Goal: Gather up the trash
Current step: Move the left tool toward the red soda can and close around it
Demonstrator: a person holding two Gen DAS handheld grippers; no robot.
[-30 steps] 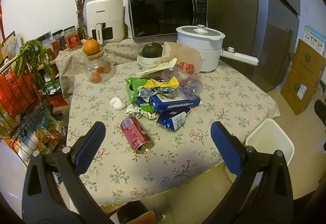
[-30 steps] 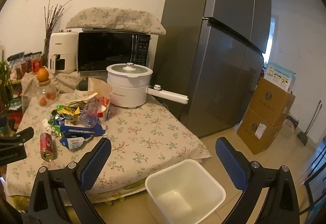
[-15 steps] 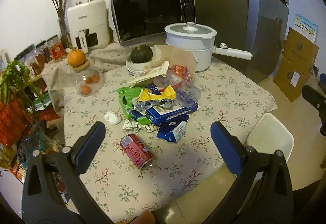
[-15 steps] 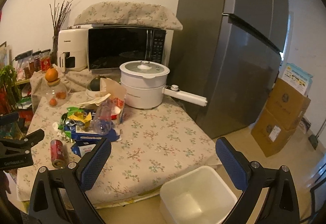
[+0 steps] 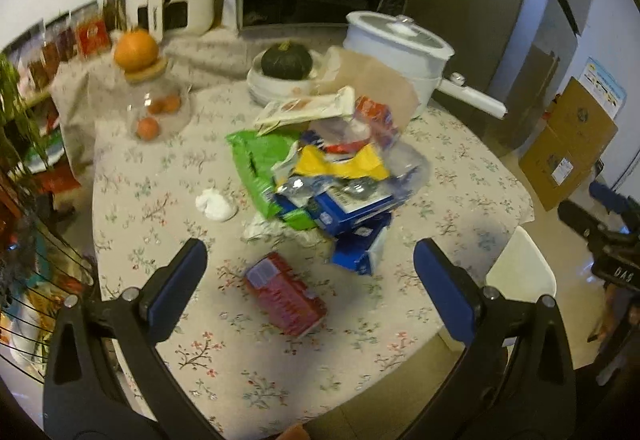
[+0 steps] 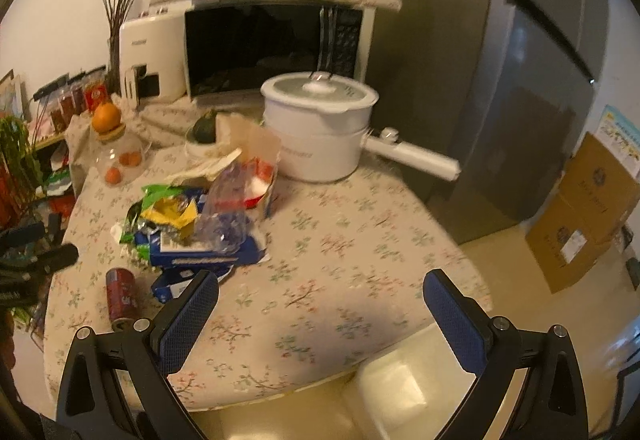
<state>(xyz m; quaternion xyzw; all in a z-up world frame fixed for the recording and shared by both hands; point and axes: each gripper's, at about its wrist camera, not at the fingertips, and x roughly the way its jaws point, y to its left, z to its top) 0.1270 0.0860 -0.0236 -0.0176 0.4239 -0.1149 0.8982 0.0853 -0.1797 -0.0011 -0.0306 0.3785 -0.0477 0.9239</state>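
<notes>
A heap of trash [image 5: 328, 172] lies mid-table: green and yellow wrappers, blue cartons, a clear plastic bottle [image 6: 224, 216], a brown paper bag. A red can [image 5: 286, 294] lies on its side in front of it, and a crumpled white tissue [image 5: 214, 203] sits to its left. My left gripper [image 5: 310, 280] is open, hovering just above the can, which lies between its fingers without contact. My right gripper [image 6: 320, 314] is open and empty over the table's front right edge. A white bin [image 6: 394, 396] stands on the floor below that edge, also seen as a white bin [image 5: 520, 272] from the left.
The flowered tablecloth [image 5: 168, 168] also carries a white pot [image 6: 320, 128], a dark squash in a bowl [image 5: 286, 60] and a glass jar [image 5: 154, 108] topped by an orange. A microwave, an air fryer and a fridge [image 6: 500, 80] stand behind. Cardboard boxes [image 6: 588, 212] sit on the floor at right.
Both grippers have moved forward and lower toward the table. The left has closed in over the red can; the right now hangs over the table's edge above the bin. Both stay open.
</notes>
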